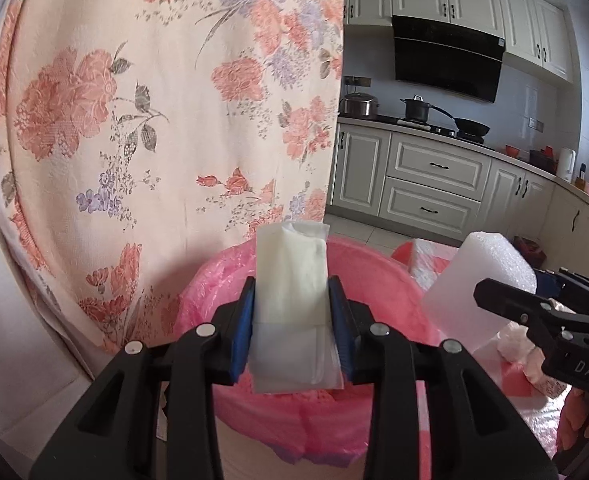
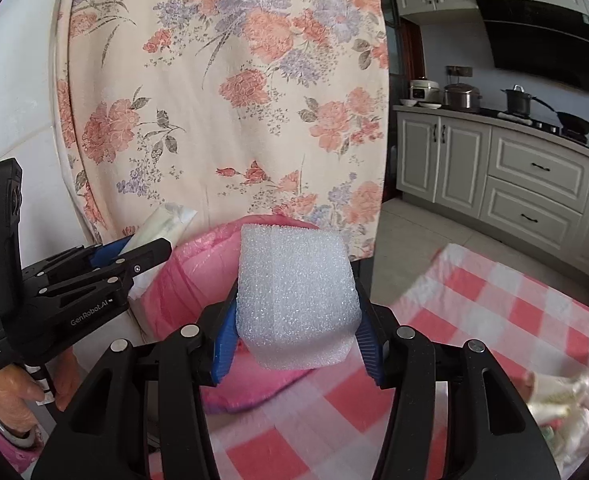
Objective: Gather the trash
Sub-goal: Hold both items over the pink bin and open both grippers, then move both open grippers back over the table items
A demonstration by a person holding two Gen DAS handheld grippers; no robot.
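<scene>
My left gripper (image 1: 293, 294) is shut on a flat white packet (image 1: 290, 256), which stands upright between the blue pads. Right behind and below it is the pink bin (image 1: 378, 268), lined with a pink bag. My right gripper (image 2: 296, 304) is shut on a white foam block (image 2: 294, 280) and hovers over the bin's near edge (image 2: 198, 268). In the left wrist view the foam block (image 1: 478, 276) sits to the right of the packet. In the right wrist view the left gripper (image 2: 150, 248) and its packet (image 2: 166, 224) are at the left.
A floral curtain (image 1: 154, 120) hangs close behind the bin. A pink-and-white checked tablecloth (image 2: 474, 304) spreads to the right, with crumpled wrappers (image 2: 562, 404) at its lower right. Kitchen cabinets (image 1: 434, 168) and a stove with pots stand at the far right. A person's hand (image 2: 18, 392) holds the left gripper.
</scene>
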